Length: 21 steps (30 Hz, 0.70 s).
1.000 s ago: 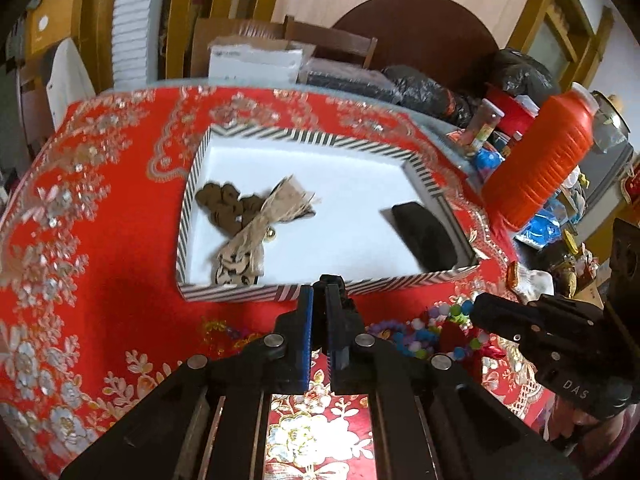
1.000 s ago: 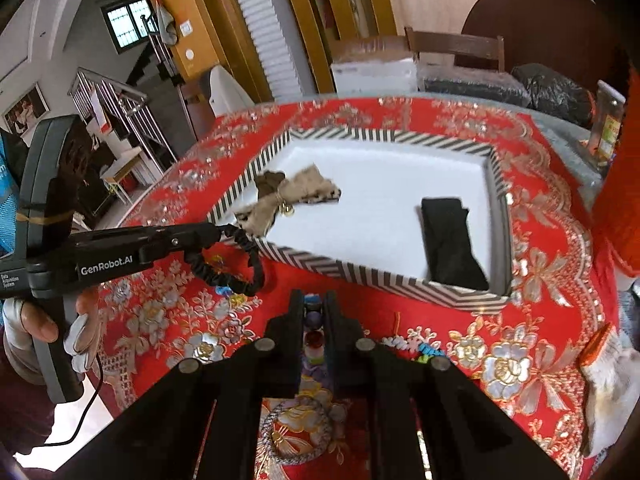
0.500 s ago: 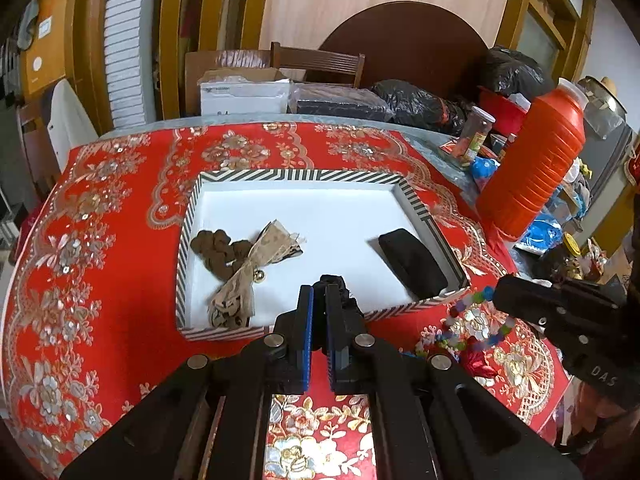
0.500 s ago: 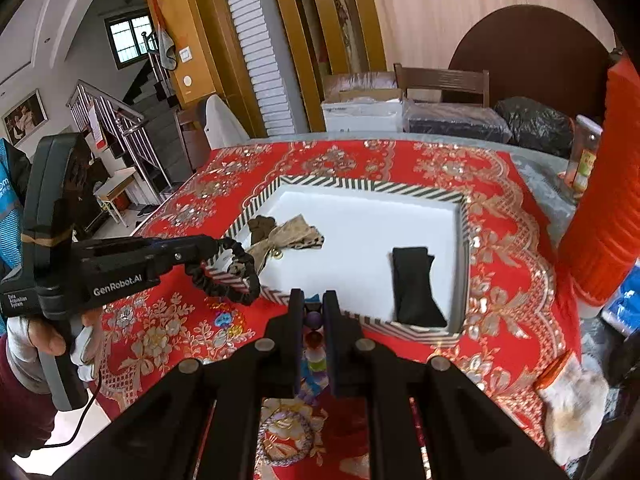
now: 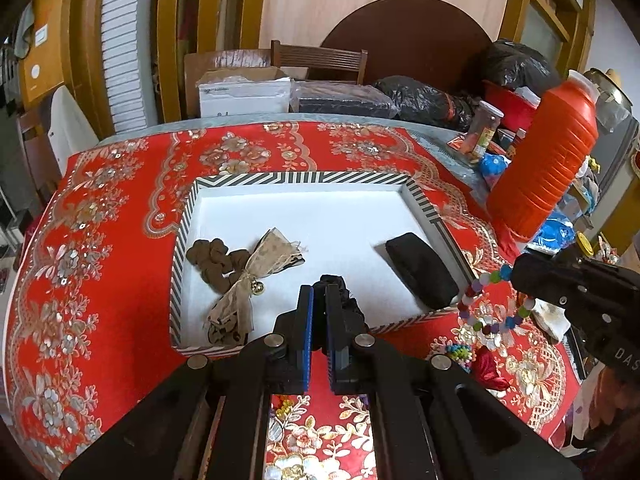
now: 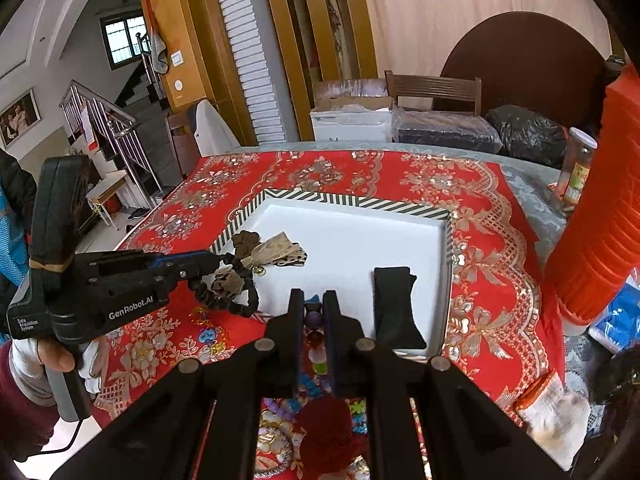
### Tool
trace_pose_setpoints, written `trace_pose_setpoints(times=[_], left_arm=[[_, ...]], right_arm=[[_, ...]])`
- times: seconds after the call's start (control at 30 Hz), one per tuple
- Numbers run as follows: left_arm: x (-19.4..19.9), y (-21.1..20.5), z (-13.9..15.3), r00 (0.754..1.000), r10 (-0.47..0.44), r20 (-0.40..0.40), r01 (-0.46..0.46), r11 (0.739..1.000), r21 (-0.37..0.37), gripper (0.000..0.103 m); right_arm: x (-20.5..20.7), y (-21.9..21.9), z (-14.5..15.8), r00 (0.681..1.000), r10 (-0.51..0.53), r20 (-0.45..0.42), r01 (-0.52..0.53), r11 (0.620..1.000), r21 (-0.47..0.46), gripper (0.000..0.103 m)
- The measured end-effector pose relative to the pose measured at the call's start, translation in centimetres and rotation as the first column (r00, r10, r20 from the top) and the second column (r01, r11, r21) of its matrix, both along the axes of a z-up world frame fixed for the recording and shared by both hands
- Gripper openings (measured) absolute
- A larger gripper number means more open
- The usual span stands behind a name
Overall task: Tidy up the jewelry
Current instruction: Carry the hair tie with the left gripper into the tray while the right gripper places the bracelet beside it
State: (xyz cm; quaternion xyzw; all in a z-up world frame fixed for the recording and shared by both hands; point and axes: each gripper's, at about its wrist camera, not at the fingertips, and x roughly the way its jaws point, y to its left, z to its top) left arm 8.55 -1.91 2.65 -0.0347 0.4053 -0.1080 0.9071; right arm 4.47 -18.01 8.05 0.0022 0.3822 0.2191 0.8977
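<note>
A white tray with a striped rim (image 5: 300,178) (image 6: 360,202) lies on the red flowered cloth. Inside it are a brown flower piece (image 5: 212,258), a beige bow with a small bell (image 5: 264,256) and a black band (image 5: 420,274) (image 6: 394,304). My left gripper (image 5: 316,292) (image 6: 218,262) is shut on a black ruffled hair tie (image 6: 228,292), held above the tray's near left corner. My right gripper (image 6: 313,300) (image 5: 514,272) is shut on a string of coloured beads (image 5: 484,312) (image 6: 316,336), which hangs in a loop over the cloth by the tray's near right corner.
A tall orange bottle (image 5: 548,160) (image 6: 600,208) and a jar (image 5: 484,128) stand right of the tray. More beads (image 5: 460,350), a red pom-pom (image 6: 332,424) and a white cloth (image 6: 556,420) lie on the near cloth. Boxes and a chair stand behind the table.
Both grippers have risen and pulled back from the cloth. The bead string now hangs free from the right gripper, and the hair tie sits higher over the tray's near edge.
</note>
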Motion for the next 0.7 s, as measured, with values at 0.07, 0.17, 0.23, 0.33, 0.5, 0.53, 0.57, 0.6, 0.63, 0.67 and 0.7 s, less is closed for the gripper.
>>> trace_pose_setpoints(times=[0.07,0.17,0.23,0.33,0.5,0.53,0.57,0.6,0.63,0.67,0.7], left_arm=[[0.3,-0.1,-0.2,1.000,0.003,-0.003,-0.003,1.000,0.005,0.002],[0.7,-0.2,-0.5,1.000,0.004,-0.007,-0.003,1.000,0.012,0.002],[1.0,-0.4,-0.7,1.000,0.005,-0.009,-0.005,1.000,0.016,0.002],[1.4,-0.5,-0.9,1.000,0.006,-0.014,-0.006,1.000,0.017,0.002],[2.2,-0.5,-1.3,1.000,0.012,-0.019,-0.011,1.000,0.021,0.002],[2.4,-0.5,-1.4,1.000,0.012,-0.020,-0.012,1.000,0.021,0.002],[2.5,-0.5,-1.4,1.000,0.013,-0.021,-0.012,1.000,0.022,0.002],[2.7,-0.6,-1.6,1.000,0.013,-0.022,-0.013,1.000,0.025,0.002],[2.8,-0.6,-1.7,1.000,0.014,-0.023,-0.013,1.000,0.027,0.002],[2.9,-0.7,-1.8,1.000,0.014,-0.025,-0.013,1.000,0.028,0.002],[3.1,-0.7,-1.9,1.000,0.014,-0.027,-0.013,0.999,0.029,0.002]], right_arm=[[0.4,0.0,-0.2,1.000,-0.004,-0.003,0.004,1.000,-0.001,0.009],[1.0,0.0,-0.3,1.000,-0.009,-0.009,0.009,1.000,0.000,0.009],[1.4,0.0,-0.5,1.000,-0.010,-0.012,0.010,1.000,-0.002,0.009],[2.1,0.3,-0.8,1.000,-0.010,-0.022,0.010,1.000,-0.005,0.009],[3.3,0.8,-1.3,0.999,-0.012,-0.034,0.012,1.000,-0.019,0.009],[3.6,0.9,-1.4,0.999,-0.012,-0.036,0.011,1.000,-0.020,0.009],[3.9,1.0,-1.5,0.999,-0.012,-0.037,0.012,1.000,-0.020,0.009],[4.0,1.2,-1.6,0.999,-0.013,-0.038,0.012,1.000,-0.020,0.009],[4.2,1.3,-1.7,0.999,-0.013,-0.039,0.012,1.000,-0.018,0.009],[4.4,1.4,-1.8,0.999,-0.014,-0.042,0.013,1.000,-0.015,0.009],[4.6,1.6,-1.9,0.999,-0.014,-0.044,0.013,1.000,-0.016,0.009]])
